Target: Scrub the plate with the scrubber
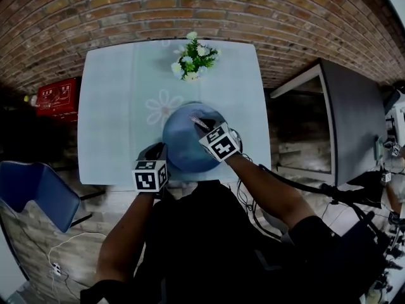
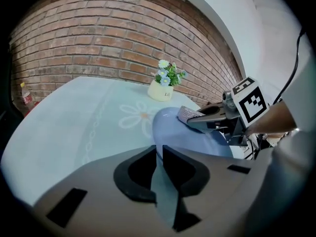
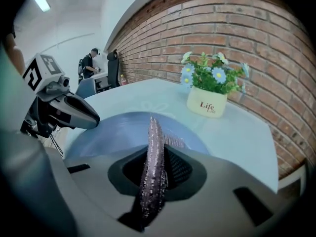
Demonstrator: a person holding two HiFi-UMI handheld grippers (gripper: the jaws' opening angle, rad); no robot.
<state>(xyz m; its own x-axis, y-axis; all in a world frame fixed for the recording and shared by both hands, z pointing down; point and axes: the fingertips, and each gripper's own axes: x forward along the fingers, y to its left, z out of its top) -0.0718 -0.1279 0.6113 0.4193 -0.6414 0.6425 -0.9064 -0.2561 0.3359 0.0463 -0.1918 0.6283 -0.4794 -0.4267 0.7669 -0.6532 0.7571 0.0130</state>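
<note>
While the left gripper pinches the rim of the round blue plate at the pale floral table's near edge, the right gripper clamps a flat glittery grey scrubber over it, the white flowerpot standing clear beyond and a distant person showing only in the right gripper view.

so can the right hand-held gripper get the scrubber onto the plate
Likely yes: the right hand-held gripper, shut on the scrubber, is over the plate; the left hand-held gripper clamps only its near rim.

A red brick wall backs a pale table bearing a flower pot. A blue chair stands left, a grey desk right.
</note>
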